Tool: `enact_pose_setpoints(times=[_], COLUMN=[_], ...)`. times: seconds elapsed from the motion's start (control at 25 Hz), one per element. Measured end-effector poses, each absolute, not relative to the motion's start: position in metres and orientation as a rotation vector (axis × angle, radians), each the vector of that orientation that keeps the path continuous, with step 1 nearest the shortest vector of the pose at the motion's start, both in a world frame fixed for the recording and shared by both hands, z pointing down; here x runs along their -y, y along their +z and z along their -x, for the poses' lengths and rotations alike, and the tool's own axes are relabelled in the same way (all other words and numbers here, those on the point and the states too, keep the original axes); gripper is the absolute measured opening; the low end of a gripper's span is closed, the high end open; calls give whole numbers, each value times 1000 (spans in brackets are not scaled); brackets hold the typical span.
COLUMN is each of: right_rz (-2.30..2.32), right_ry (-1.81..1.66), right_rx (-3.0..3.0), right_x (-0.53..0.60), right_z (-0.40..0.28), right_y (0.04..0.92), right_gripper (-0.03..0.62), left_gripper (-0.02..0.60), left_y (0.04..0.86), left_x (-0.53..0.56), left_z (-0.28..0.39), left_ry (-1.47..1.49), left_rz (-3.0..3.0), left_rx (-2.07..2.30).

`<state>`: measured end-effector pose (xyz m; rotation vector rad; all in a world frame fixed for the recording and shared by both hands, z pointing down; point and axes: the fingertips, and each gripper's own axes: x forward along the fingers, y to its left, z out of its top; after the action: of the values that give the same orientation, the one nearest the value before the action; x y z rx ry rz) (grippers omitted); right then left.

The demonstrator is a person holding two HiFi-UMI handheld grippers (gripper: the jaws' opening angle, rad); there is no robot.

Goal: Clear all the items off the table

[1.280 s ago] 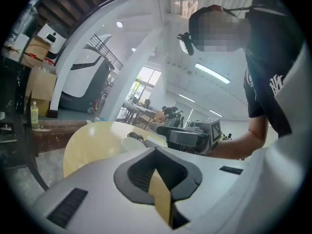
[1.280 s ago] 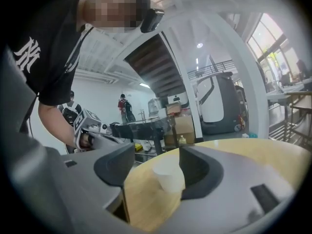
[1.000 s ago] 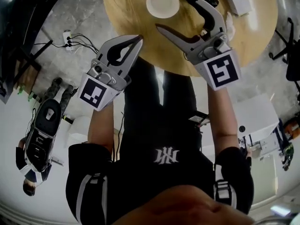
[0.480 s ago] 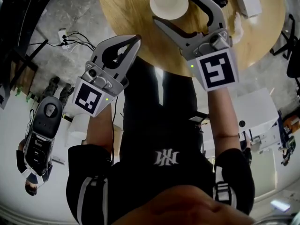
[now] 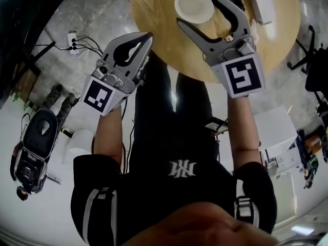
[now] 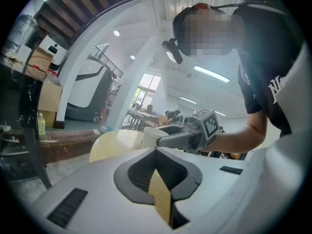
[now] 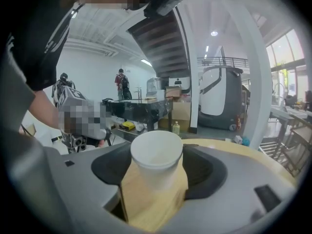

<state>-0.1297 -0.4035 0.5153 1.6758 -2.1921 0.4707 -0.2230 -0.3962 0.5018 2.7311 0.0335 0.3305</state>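
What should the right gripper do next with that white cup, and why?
Probably close the rest of the way on the cup. The right gripper has just been closing, the cup stands upright between its jaws on the table, yet they do not seem to press it.

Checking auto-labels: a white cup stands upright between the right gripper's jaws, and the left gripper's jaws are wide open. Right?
Not quite. The left gripper is shut, not wide open: the left gripper view shows its jaws together with nothing between them. The rest holds: the white cup stands upright between the jaws of the right gripper, which have just been closing around it.
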Motion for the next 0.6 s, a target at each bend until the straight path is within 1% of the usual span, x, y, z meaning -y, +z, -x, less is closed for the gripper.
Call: enact_pose_setpoints(times=[0.12,0.28,0.6], right_rz=[-1687,-1660,-1557], right_ry=[469,380,209], right_rx=[2223,2265,2380], right_x=[415,445,552], right_z=[139,155,213], right_y=[477,421,355], right_gripper=[334,334,334], left_gripper=[12,12,12], left_y=[481,439,399], left_x=[413,452,548], left_z=[235,249,307], left_ry=[317,250,208], left_rz=[-2747,-2798,-2870], left_rx=[9,98,272])
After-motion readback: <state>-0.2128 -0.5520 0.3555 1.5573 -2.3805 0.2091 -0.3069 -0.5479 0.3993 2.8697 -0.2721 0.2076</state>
